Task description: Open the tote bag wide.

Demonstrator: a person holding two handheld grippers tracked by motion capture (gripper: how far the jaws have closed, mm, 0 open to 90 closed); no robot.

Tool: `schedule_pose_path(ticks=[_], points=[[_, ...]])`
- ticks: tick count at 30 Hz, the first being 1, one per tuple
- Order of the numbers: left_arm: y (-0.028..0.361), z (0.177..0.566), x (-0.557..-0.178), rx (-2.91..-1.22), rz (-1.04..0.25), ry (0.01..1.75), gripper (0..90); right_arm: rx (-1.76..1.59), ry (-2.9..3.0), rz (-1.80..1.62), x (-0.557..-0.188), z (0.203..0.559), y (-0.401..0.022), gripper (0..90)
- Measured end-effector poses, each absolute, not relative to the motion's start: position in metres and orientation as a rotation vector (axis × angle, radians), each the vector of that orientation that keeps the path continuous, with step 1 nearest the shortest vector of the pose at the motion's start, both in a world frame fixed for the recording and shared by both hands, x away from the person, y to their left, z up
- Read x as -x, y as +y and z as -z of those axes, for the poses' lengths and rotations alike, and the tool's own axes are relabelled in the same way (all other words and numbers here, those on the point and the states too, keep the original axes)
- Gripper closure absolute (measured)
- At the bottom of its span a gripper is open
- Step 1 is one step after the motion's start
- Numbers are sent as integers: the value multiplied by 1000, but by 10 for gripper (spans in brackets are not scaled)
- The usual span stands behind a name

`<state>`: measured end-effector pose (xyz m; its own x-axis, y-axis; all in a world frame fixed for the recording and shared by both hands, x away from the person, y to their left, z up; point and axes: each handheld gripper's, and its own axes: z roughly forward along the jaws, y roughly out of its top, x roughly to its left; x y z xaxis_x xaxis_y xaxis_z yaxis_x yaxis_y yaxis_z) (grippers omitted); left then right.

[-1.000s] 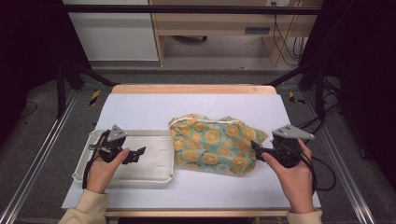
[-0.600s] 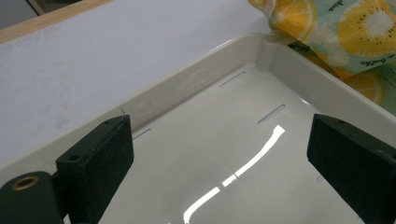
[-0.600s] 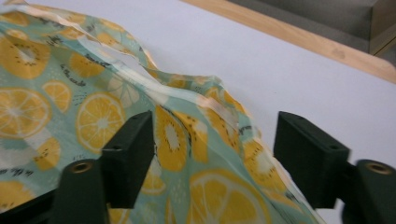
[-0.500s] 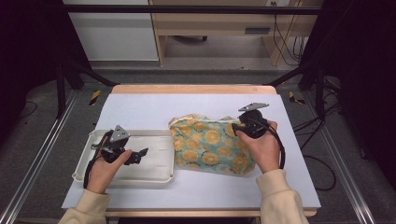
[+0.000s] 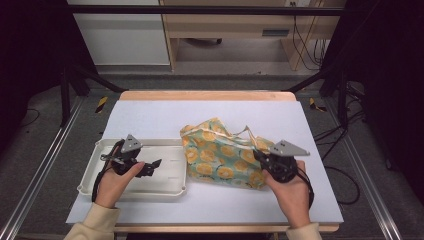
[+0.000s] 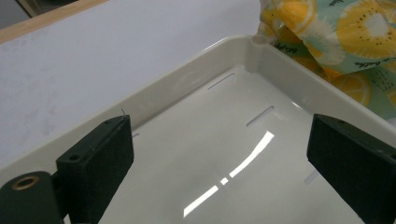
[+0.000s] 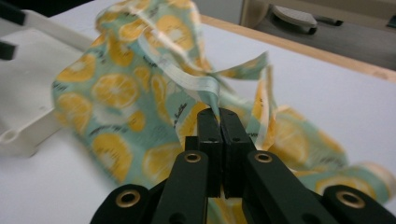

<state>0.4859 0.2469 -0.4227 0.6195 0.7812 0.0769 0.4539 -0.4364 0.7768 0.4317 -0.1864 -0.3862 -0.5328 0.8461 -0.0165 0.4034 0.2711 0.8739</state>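
Your right gripper (image 7: 219, 116) has just clenched its fingers on the bag's strap (image 7: 196, 84) to lift it, while your left gripper (image 6: 224, 154) waits released over the tray (image 6: 187, 88).

1. Bag (image 6: 345, 32), lemon print: small dark script between the fruit; left gripper view shows a fragment near the tray (image 6: 280, 74) corner, too small and cut off to read.
2. Same script in the right gripper view, blurred, unreadable.
3. Tray, surface (image 5: 150, 117): no legible marks.
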Motion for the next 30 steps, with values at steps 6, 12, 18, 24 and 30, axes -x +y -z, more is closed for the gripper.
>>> schedule_pose_path(ticks=[6, 12, 18, 24, 30], points=[[235, 416, -480, -2099, -583, 935, 89, -1121, 2111, -1248, -401, 416, -189, 893], [222, 404, -473, -2085, -606, 880, 113, -1122, 2142, -1230, -392, 437, -189, 888], [186, 385, -465, -2142, -618, 695, 128, -1151, 2169, -1226, -390, 448, -191, 882], [152, 380, -470, -2153, -627, 580, 157, -1157, 2161, -1233, -389, 448, -195, 868], [135, 385, -492, -2187, -566, 564, 278, -1142, 2169, -1228, -388, 448, -196, 876]])
